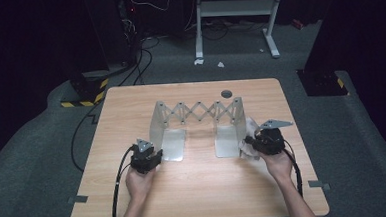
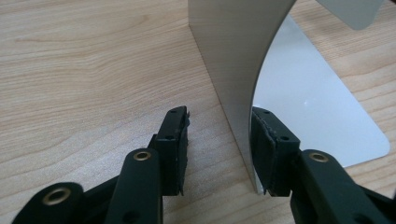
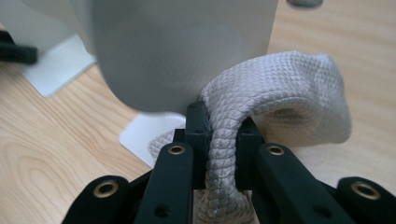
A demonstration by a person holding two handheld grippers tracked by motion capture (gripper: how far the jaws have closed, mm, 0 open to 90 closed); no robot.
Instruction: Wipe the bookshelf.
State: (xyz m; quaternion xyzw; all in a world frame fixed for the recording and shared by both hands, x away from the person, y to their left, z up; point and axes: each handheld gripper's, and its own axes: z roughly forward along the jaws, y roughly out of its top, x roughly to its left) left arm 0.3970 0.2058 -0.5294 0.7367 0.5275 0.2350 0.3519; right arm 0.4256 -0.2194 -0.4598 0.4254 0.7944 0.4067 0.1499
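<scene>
A metal folding rack (image 1: 200,113) with a scissor lattice stands on the wooden table (image 1: 195,188), an upright panel at each end. My left gripper (image 1: 153,151) straddles the near edge of the left panel (image 2: 233,56). One pad (image 2: 268,140) lies against the panel's inner face. The other pad (image 2: 180,140) stands off its outer face with a gap, so the jaws are open. My right gripper (image 1: 249,141) sits beside the right panel (image 3: 187,46), shut on a fold of white textured cloth (image 3: 289,88). The cloth (image 1: 250,127) bulges out past the jaws and touches the panel's foot.
Each panel has a flat foot plate (image 2: 322,112) lying on the table between the panels. A grey round cap (image 1: 226,93) is set in the tabletop behind the rack. Cables (image 1: 82,139) and a white desk frame (image 1: 236,8) are on the floor beyond.
</scene>
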